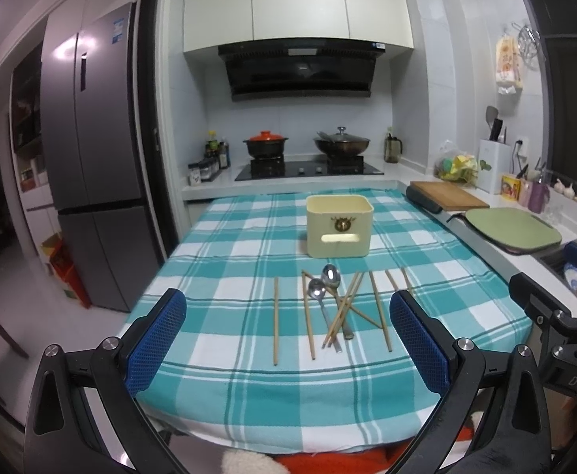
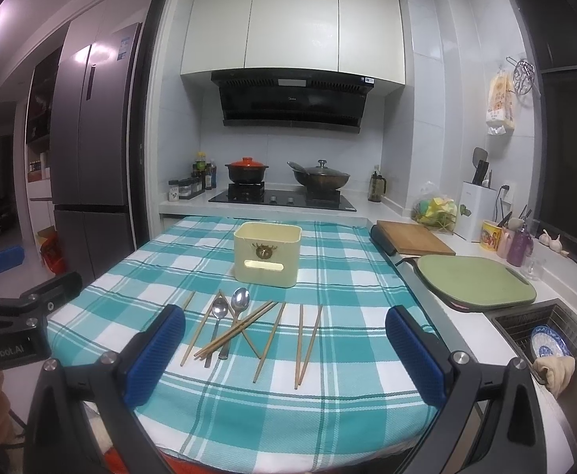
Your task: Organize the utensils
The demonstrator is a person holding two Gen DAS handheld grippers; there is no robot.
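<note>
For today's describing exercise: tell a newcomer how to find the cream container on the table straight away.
Start at the table with the teal-and-white checked cloth. Beyond the scattered wooden chopsticks and two metal spoons, towards the stove, stands the cream container. It is the only boxy, upright thing there, open-topped, with a slot in its front.
</note>
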